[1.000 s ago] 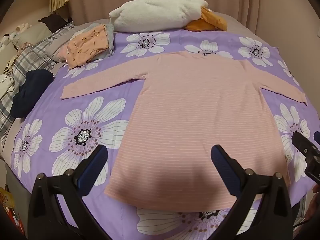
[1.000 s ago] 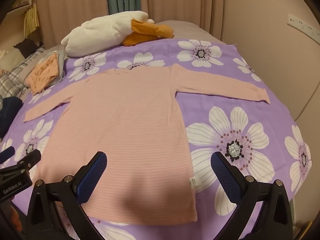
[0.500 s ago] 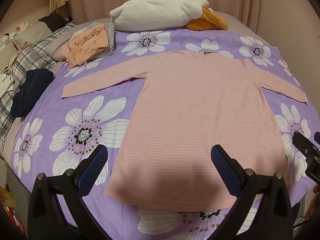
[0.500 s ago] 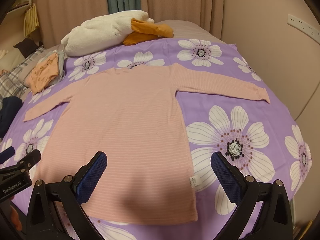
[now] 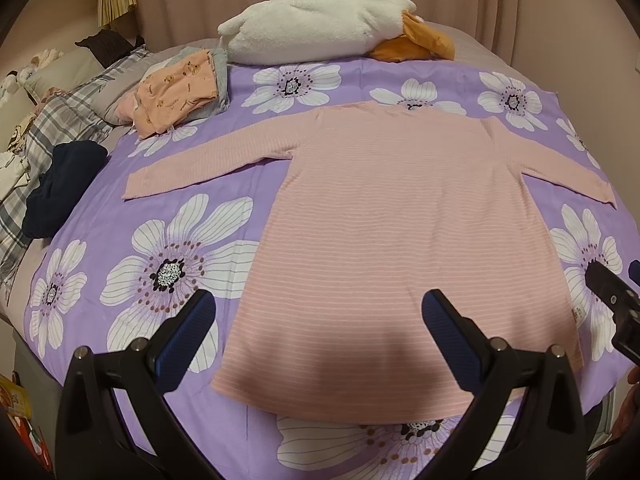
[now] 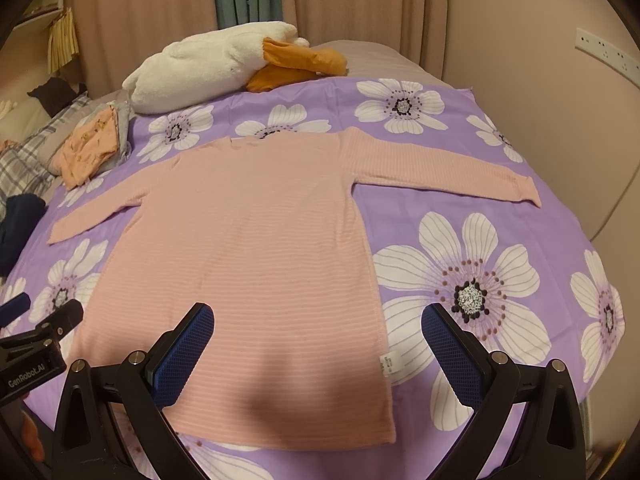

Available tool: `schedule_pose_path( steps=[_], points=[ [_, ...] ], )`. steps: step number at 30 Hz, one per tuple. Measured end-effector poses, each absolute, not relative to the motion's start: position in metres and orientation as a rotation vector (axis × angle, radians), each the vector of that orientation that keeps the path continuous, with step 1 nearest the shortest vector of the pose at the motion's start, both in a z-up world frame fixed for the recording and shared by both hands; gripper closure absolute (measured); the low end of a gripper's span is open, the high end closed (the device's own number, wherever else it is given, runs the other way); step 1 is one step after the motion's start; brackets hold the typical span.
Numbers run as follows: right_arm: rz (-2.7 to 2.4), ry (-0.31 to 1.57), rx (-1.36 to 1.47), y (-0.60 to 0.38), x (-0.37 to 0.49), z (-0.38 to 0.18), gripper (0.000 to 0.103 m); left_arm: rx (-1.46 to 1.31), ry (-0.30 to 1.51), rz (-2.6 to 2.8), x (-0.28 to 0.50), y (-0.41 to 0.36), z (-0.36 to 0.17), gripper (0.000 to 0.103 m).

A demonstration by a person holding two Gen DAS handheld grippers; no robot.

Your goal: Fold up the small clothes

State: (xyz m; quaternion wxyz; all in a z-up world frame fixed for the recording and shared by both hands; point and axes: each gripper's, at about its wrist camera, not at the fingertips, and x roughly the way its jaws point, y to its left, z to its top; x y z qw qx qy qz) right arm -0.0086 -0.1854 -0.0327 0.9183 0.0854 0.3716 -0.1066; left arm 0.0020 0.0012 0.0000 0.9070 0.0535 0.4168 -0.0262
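— From the left wrist camera, what's on the bed?

— A pink striped long-sleeved top (image 5: 384,240) lying flat on the purple flowered sheet (image 5: 168,216), both sleeves stretched out sideways, hem toward the camera. The left gripper (image 5: 316,320) hangs above the hem with its blue-padded fingers spread wide and nothing between them. At the right edge you catch the tip of the right gripper (image 5: 612,300).

— And behind the top?

— A white plush pillow (image 5: 316,28) with an orange cloth (image 5: 416,44) tucked against it. To the left there's a folded stack of clothes (image 5: 184,88), orange printed piece on top, and a dark navy garment (image 5: 60,184) on a plaid blanket (image 5: 48,128).

— Now the right wrist camera?

— Same top (image 6: 256,264), seen from its right side; a small white tag (image 6: 387,366) sticks out of the side seam near the hem. The right gripper (image 6: 318,340) is held over that lower corner, fingers wide apart, holding nothing. The left gripper (image 6: 36,344) shows at the left edge, over the sheet (image 6: 500,224) just beside the hem. The pillow (image 6: 200,68) and the stack (image 6: 92,148) sit at the far side.
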Motion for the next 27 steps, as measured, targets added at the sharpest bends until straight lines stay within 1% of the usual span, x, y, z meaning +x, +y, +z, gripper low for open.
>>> schedule_pose_path(
  steps=[27],
  points=[
    [-0.221, 0.770, 0.177, -0.1842, -0.0077, -0.0332, 0.000, 0.117, 0.856, -0.057, 0.0013, -0.0009, -0.0004, 0.000]
  ],
)
